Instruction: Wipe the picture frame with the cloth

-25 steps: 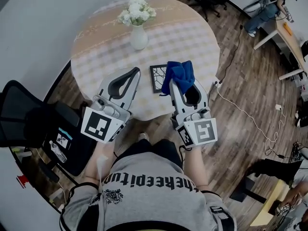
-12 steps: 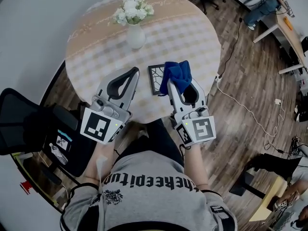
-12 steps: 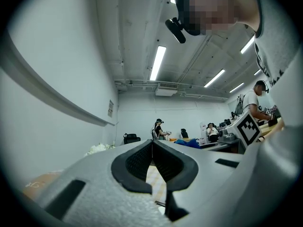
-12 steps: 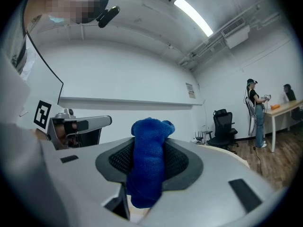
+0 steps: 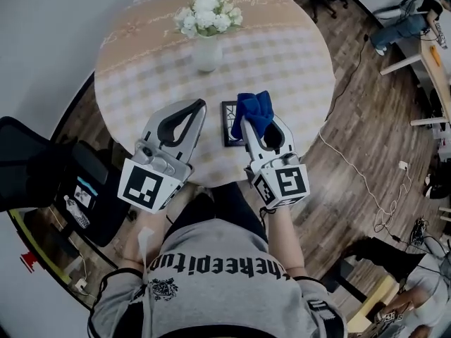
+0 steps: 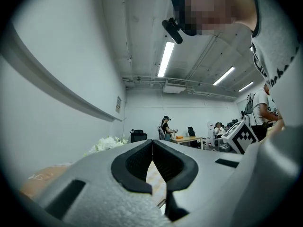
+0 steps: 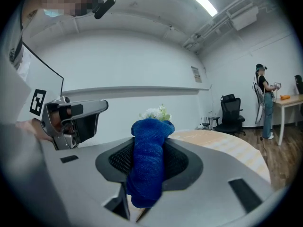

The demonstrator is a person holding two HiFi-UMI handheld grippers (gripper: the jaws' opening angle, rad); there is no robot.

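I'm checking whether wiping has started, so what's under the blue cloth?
The blue cloth, clamped in the right hand-held gripper, overlaps the right part of the picture frame on the table. That part of the frame is hidden, and whether the cloth touches it cannot be told.

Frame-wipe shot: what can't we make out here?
Picture frame: right part hidden under the cloth in head view; its image is too small.
Cloth-to-frame contact: head view looks from above, cannot tell; right gripper view shows no frame.
Left gripper view: its body blocks most of the table.
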